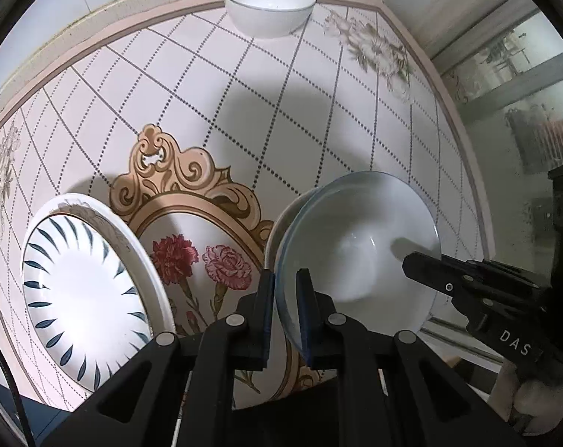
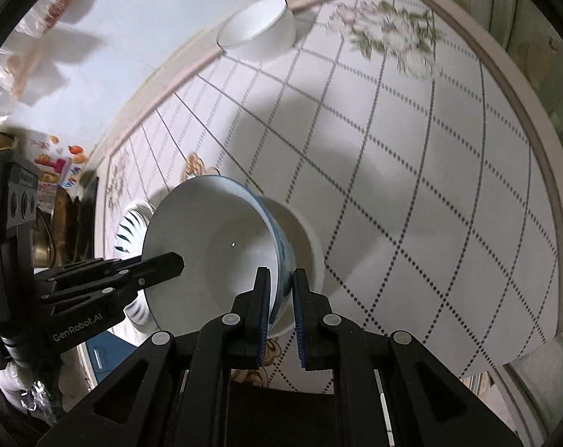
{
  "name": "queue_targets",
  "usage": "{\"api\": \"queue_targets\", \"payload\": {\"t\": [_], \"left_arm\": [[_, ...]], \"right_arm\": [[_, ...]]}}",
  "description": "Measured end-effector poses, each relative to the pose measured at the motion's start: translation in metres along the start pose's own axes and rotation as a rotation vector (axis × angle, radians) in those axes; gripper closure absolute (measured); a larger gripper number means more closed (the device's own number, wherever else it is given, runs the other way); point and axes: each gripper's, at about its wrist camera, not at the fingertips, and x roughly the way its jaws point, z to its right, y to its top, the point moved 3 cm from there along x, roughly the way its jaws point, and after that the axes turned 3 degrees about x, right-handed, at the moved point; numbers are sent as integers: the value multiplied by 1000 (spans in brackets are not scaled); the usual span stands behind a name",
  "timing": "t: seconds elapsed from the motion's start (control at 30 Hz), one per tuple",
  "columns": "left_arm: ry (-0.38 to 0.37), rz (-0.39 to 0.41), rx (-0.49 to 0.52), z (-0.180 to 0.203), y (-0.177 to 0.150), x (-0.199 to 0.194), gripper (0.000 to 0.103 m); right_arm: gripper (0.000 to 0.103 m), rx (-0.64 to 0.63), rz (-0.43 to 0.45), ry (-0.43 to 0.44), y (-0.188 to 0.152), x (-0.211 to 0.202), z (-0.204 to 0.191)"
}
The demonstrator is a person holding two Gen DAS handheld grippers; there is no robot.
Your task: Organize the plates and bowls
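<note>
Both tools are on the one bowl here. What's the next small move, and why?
Probably ease the bowl down into the white bowl partly hidden behind it: left tool and right tool both clamp its rim on opposite sides, and it looks tilted, not seated.

Table: a white tabletop with a dotted diamond grid (image 1: 214, 85) and a plain pink band along its edge (image 1: 95, 26).
Picture on table: a tan curly frame (image 1: 177, 175) painted around red and pink flowers (image 1: 203, 260).
Corners: faded grey-green flower prints (image 1: 374, 48).
Wall: a pale, plain wall (image 2: 140, 18) behind the table.
Right side: a glass window with a grey frame (image 1: 523, 70).
Left side: colourful boxes with food pictures (image 2: 58, 167).
Light: big soft shadows (image 1: 281, 119) fall on the table.
</note>
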Motion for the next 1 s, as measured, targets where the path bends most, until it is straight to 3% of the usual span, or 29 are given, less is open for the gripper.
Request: {"api": "queue_targets", "payload": {"t": [0.47, 1.0], "left_arm": [[70, -10, 61, 7, 5, 14, 93], [57, -32, 43, 5, 5, 14, 93]], "right_arm": [[89, -7, -2, -35, 0, 9, 4], [89, -8, -43, -46, 4, 10, 5]]}}
